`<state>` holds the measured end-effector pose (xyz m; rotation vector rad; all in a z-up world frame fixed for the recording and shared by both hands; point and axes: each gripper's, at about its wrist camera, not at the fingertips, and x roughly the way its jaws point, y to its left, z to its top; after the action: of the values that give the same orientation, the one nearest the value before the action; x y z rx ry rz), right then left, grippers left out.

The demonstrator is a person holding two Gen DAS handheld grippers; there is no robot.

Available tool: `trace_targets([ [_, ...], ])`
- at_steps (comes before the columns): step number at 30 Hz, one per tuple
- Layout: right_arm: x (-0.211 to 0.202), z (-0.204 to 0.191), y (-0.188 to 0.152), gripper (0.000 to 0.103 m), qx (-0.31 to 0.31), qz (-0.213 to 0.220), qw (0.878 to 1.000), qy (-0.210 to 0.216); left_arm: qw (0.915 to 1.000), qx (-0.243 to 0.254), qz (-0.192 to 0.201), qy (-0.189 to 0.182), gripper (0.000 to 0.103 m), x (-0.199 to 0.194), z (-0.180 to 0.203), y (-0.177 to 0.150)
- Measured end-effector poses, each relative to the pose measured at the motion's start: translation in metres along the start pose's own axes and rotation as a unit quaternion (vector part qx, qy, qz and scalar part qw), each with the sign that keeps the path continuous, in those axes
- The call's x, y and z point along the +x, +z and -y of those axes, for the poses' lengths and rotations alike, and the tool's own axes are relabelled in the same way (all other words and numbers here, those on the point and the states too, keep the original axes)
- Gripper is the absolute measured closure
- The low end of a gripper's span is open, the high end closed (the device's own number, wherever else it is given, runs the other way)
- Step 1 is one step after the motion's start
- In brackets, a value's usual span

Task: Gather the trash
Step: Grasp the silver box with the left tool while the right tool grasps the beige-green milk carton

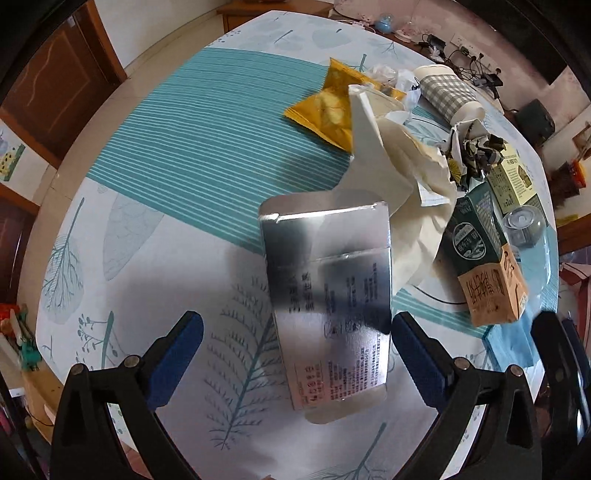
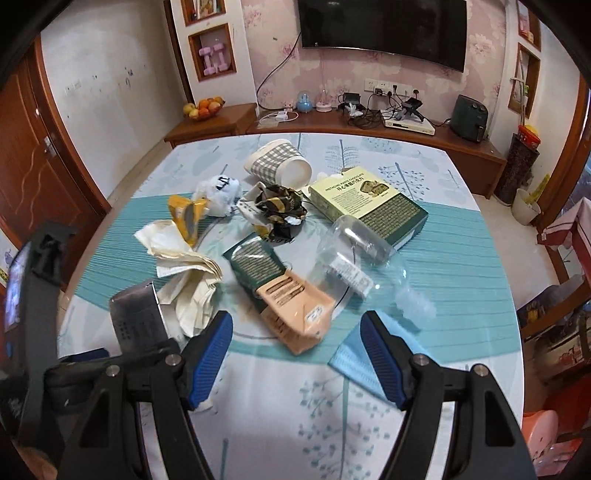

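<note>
A flat silver box lies on the leaf-print tablecloth. My left gripper hangs over its near half, open wide, blue pads clear of its sides. The same box shows at the left of the right wrist view. My right gripper is open just short of a green-and-peach carton, touching nothing. Around lie crumpled cream paper, a yellow snack bag, a checked paper cup, a crumpled dark wrapper, a chocolate box and a clear plastic bottle.
A blue cloth lies by my right gripper's right finger. A white plastic bag sits behind the yellow bag. Beyond the table's far edge stands a wooden sideboard with cables under a wall television. Brown doors stand at the left.
</note>
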<state>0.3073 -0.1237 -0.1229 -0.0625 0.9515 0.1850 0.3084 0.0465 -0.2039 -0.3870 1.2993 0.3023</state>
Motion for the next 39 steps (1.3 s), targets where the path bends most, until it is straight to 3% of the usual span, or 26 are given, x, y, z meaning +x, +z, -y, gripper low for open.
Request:
trace_targets([
  [9,0.036,-0.008,0.016,0.031,-0.056,-0.032,0.998,0.010,0.9998,0.003,-0.008,-0.017,0.002,0.004,-0.006,0.004],
  [16,0.067,-0.013,0.014,0.031,-0.080,-0.075,0.994,0.009,0.9983,-0.004,-0.048,-0.031,0.002,0.018,-0.030,0.007],
  [19,0.072,-0.017,0.006,0.061,-0.075,-0.098,0.992,0.023,0.9980,-0.012,-0.050,-0.037,0.002,0.021,-0.038,0.009],
  [22,0.069,-0.023,-0.006,0.063,-0.074,-0.103,0.992,0.014,0.9975,-0.012,-0.056,-0.041,0.002,0.022,-0.044,0.010],
  [33,0.030,-0.019,-0.060,0.064,0.042,-0.116,0.991,0.051,0.9943,-0.035,-0.083,-0.058,0.005,0.027,-0.061,0.008],
  [39,0.010,-0.014,-0.085,0.064,0.084,-0.114,0.988,0.053,0.9945,-0.039,-0.088,-0.042,0.010,0.033,-0.048,0.010],
])
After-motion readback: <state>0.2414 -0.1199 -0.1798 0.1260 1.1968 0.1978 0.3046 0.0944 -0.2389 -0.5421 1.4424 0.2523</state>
